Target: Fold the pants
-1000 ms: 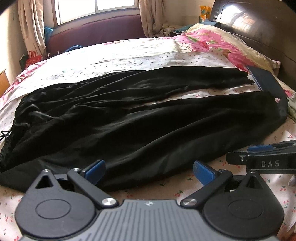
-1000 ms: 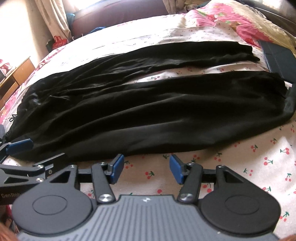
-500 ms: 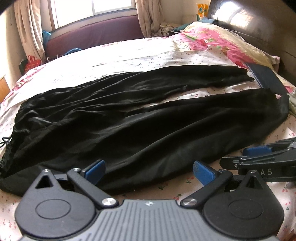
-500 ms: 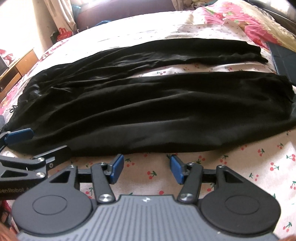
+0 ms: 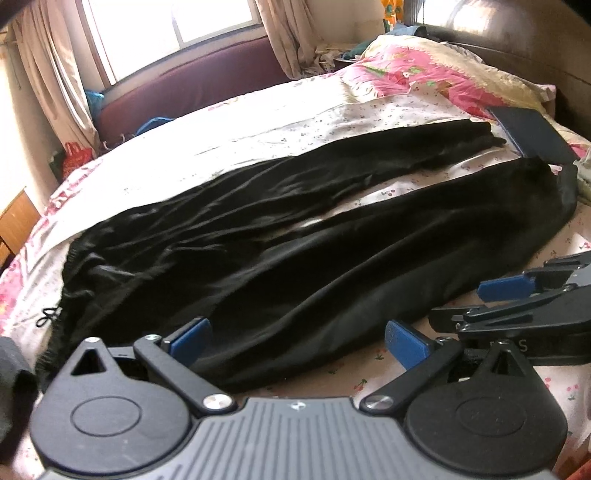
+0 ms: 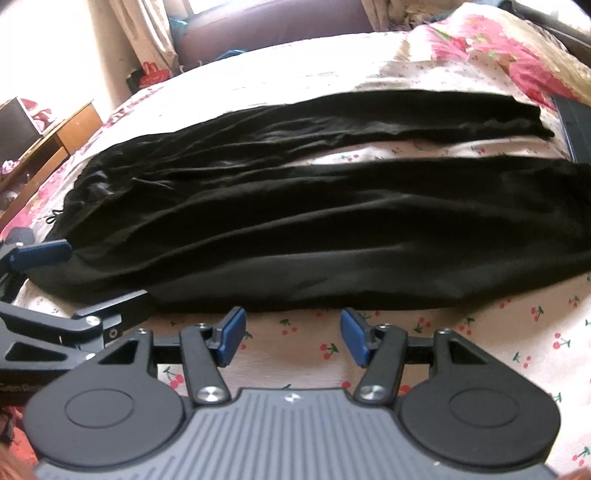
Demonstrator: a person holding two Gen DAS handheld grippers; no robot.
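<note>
A pair of black pants (image 5: 295, 236) was laid flat across a bed covered by a cherry-print sheet (image 6: 480, 332), with the waistband and its drawstring toward the left and the two legs stretched toward the right. The legs were spread apart, so that a wedge of sheet was seen between them; the far leg ended near a dark blue flat object (image 5: 532, 133), whose nature could not be made out, beside a pink floral quilt (image 5: 424, 77). The left gripper (image 5: 295, 336) was held with its blue pads wide apart, the near hem side of the pants lying between and just beyond them; whether the fabric was touched could not be told. The right gripper (image 6: 290, 334) was likewise held with its fingers parted and nothing between them, above bare sheet just short of the near edge of the nearer leg. In the left wrist view the right gripper was seen from the side at the right edge, close to the nearer leg. In the right wrist view the left gripper was seen at the left edge, one blue pad (image 6: 40, 253) lying against the waist end of the pants. A curtained window (image 5: 166, 33), a maroon padded bed end (image 5: 192, 92) and a wooden cabinet (image 6: 55, 140) were seen beyond the bed.
</note>
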